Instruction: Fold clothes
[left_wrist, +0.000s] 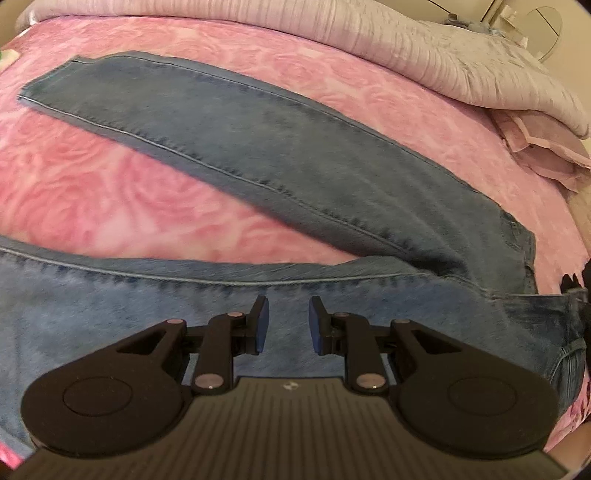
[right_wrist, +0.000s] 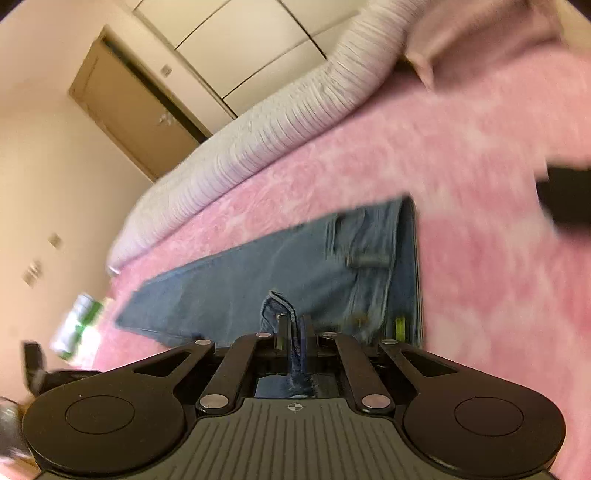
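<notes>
A pair of blue jeans (left_wrist: 258, 162) lies spread on a pink rose-patterned blanket (left_wrist: 92, 184), legs apart in a V. My left gripper (left_wrist: 287, 325) is open and empty, hovering just over the near leg (left_wrist: 110, 306). In the right wrist view the jeans (right_wrist: 258, 266) lie across the blanket (right_wrist: 461, 166). My right gripper (right_wrist: 294, 332) is shut on a fold of the jeans' denim edge (right_wrist: 280, 306), which sticks up between the fingers.
A folded lilac quilt (left_wrist: 424, 48) lies along the far side of the bed and shows in the right wrist view (right_wrist: 258, 136). A door (right_wrist: 140, 107) and wardrobe panels (right_wrist: 258, 40) stand behind. A green-and-white object (right_wrist: 77, 325) sits at the bed's left edge.
</notes>
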